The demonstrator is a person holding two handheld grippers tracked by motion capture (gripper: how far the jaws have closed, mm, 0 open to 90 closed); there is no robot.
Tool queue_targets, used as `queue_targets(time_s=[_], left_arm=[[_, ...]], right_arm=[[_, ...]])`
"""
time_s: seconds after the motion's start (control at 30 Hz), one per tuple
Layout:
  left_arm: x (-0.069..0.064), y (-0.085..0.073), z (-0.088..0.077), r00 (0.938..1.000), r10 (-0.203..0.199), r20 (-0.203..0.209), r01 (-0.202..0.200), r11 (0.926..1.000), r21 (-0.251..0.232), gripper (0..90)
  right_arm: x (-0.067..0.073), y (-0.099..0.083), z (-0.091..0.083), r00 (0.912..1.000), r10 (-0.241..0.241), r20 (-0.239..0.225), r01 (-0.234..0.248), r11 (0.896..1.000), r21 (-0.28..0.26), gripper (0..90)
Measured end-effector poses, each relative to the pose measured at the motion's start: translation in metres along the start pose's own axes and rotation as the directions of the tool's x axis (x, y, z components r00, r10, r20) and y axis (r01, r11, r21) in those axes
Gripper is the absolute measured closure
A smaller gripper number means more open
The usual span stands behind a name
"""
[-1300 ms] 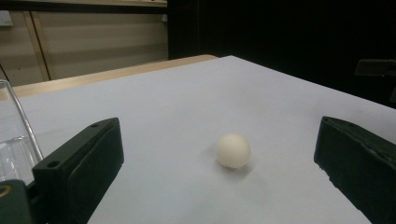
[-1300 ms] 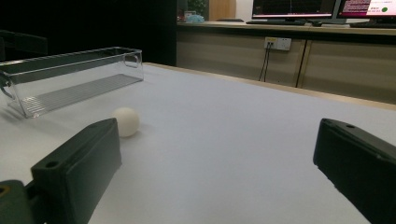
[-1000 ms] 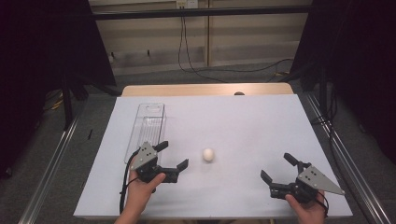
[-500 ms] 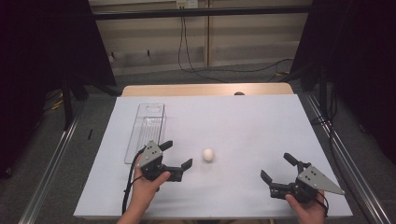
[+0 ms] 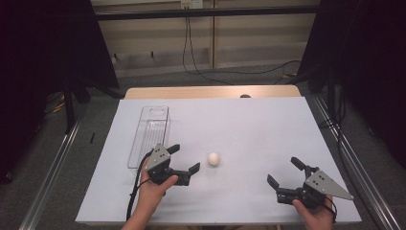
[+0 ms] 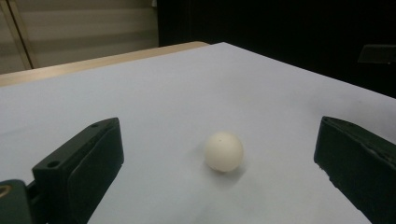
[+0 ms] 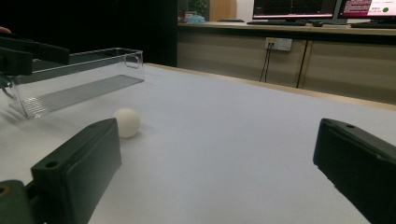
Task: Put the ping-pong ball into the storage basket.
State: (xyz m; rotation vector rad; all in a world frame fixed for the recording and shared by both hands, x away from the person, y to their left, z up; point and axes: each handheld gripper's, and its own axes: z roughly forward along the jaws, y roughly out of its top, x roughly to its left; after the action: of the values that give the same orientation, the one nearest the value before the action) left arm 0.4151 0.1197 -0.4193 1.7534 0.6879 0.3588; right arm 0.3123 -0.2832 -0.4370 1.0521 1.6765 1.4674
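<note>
Left gripper (image 5: pixel 184 157): jaws apart, ball (image 5: pixel 213 159) at its 3 o'clock, apparently untouched. Right gripper (image 5: pixel 284 171): jaws apart, well clear at ball's 4 o'clock.

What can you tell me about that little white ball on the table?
The ball is small, round, off-white and matte, smooth apart from a tiny dark speck near its top in the left gripper view. It rests alone on the white table covering, casting a soft shadow, with nothing touching it. The left gripper points at it with jaws wide open on either side of its line. The clear plastic tray lies to its left, apart.
</note>
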Motion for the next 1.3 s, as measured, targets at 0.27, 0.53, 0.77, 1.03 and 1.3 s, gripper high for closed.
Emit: queue_targets(time_s=[0.27, 0.53, 0.77, 1.03, 1.3], left_arm=[[0.0, 0.0, 0.006, 1.0, -0.006, 0.002, 0.006, 0.9998, 0.017, 1.7], [-0.001, -0.001, 0.01, 0.9999, -0.013, -0.002, 0.014, 0.9996, 0.024, 1.7], [-0.001, -0.003, 0.015, 0.9997, -0.023, -0.004, 0.024, 0.9989, 0.041, 1.7], [-0.003, -0.004, 0.019, 0.9998, -0.018, -0.001, 0.018, 0.9984, 0.054, 1.7], [-0.004, -0.002, 0.024, 0.9998, -0.018, 0.004, 0.018, 0.998, 0.061, 1.8]], right_arm=[[0.0, 0.0, 0.0, 1.0, 0.001, -0.001, -0.001, 1.0, -0.001, 0.5], [0.0, 0.0, 0.0, 1.0, 0.002, -0.001, -0.002, 1.0, 0.0, 0.5], [0.0, 0.0, 0.0, 1.0, 0.002, -0.002, -0.002, 1.0, -0.002, 0.5], [0.0, 0.0, 0.001, 1.0, -0.001, -0.006, 0.001, 1.0, 0.001, 0.5], [0.0, 0.0, 0.001, 1.0, 0.003, -0.004, -0.003, 1.0, 0.0, 0.5]])
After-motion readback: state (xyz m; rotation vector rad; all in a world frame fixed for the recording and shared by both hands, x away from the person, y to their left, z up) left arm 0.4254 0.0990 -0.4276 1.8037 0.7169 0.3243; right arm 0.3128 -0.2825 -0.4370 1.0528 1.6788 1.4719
